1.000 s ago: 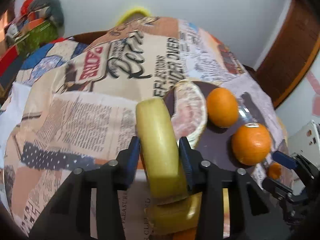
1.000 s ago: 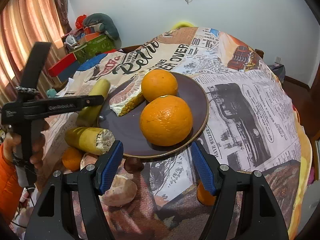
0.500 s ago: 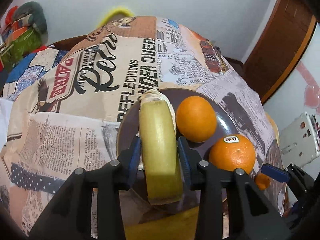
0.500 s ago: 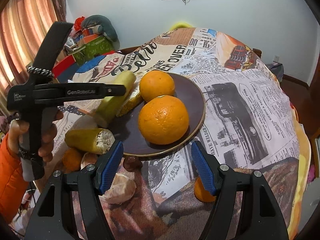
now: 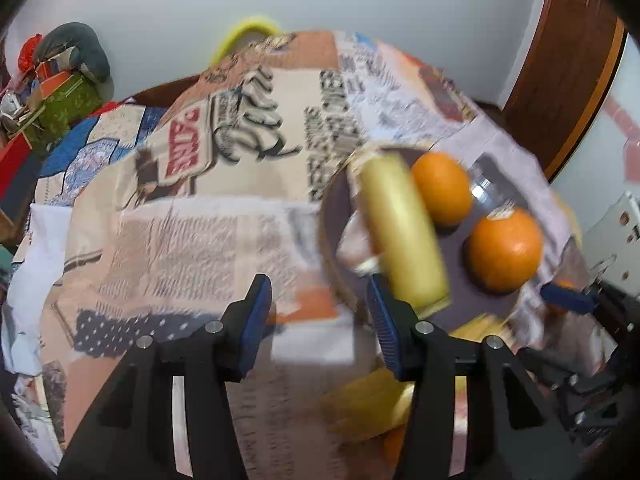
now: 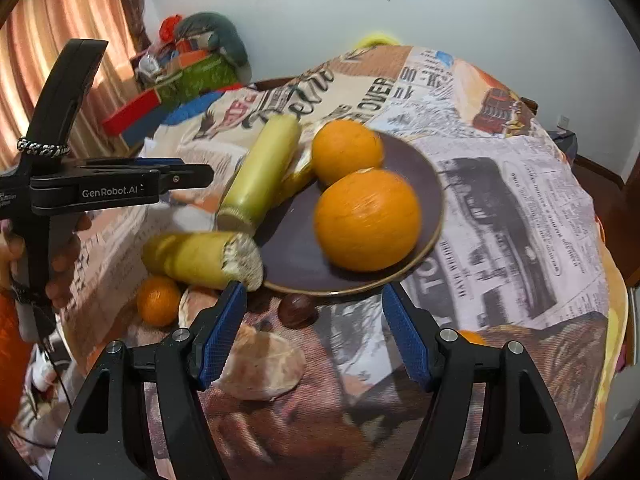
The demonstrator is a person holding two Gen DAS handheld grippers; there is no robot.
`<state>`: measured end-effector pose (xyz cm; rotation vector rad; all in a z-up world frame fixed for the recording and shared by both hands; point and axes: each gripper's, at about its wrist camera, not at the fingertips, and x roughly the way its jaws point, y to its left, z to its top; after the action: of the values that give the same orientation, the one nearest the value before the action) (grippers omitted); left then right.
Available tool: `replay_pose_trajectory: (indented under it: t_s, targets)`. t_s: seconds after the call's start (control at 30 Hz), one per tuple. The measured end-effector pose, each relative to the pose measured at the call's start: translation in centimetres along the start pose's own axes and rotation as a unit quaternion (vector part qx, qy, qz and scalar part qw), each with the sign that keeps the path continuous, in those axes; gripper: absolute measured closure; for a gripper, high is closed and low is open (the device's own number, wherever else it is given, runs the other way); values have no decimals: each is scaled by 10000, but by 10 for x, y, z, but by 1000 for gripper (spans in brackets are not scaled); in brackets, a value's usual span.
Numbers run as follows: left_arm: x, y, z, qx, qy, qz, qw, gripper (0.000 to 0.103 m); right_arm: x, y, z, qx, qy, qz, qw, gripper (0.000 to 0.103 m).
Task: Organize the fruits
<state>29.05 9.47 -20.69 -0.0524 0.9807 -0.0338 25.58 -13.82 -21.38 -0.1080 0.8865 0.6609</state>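
Opening with nothing between its jaws, the left tool (image 5: 318, 320) leaves the banana (image 5: 402, 236) propped on the plate (image 6: 416, 160) rim, long axis pointing away, while the empty, half-wide right tool (image 6: 314, 336) sits nearer the stub (image 6: 200, 258)

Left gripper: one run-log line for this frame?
left gripper: opening, empty | banana piece: released, leaning on plate rim | right gripper: open, idle
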Motion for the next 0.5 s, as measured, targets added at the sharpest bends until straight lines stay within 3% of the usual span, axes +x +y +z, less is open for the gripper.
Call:
replay_pose_trajectory:
  t_s: [0.17, 0.5]
  targets:
    - [15, 6, -20, 100, 336, -114, 9993, 53, 16, 9, -2, -120, 207, -92, 9997, 36]
    - [-10, 9, -45, -30, 146, -320, 9994, 53, 13, 22, 1, -230, 148, -101, 9996, 34]
